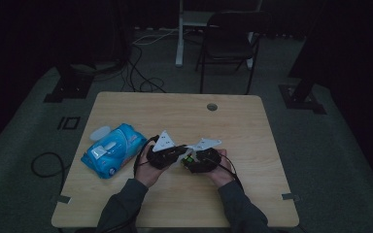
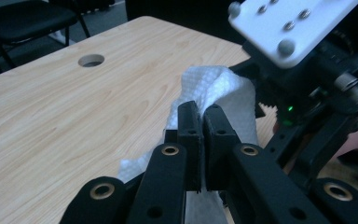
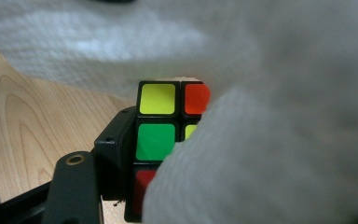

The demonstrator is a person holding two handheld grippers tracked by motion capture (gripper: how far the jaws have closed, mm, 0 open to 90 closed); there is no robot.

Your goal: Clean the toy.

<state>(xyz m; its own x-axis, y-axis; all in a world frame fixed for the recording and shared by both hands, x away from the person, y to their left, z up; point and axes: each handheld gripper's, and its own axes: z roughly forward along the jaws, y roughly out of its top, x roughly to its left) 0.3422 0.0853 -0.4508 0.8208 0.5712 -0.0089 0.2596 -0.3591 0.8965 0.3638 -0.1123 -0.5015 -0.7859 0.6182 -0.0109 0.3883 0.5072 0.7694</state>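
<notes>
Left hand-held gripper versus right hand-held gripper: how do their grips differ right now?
The left hand-held gripper has its jaws pressed nearly together on a thin white wipe; the right hand-held gripper has its jaws set wider, around a colourful puzzle cube. The left one's load is soft and crumpled, the right one's rigid and square-edged. The wipe drapes over much of the cube. Both are held close together above the wooden table.

High overhead of table; both gripper views close on wipe.
</notes>
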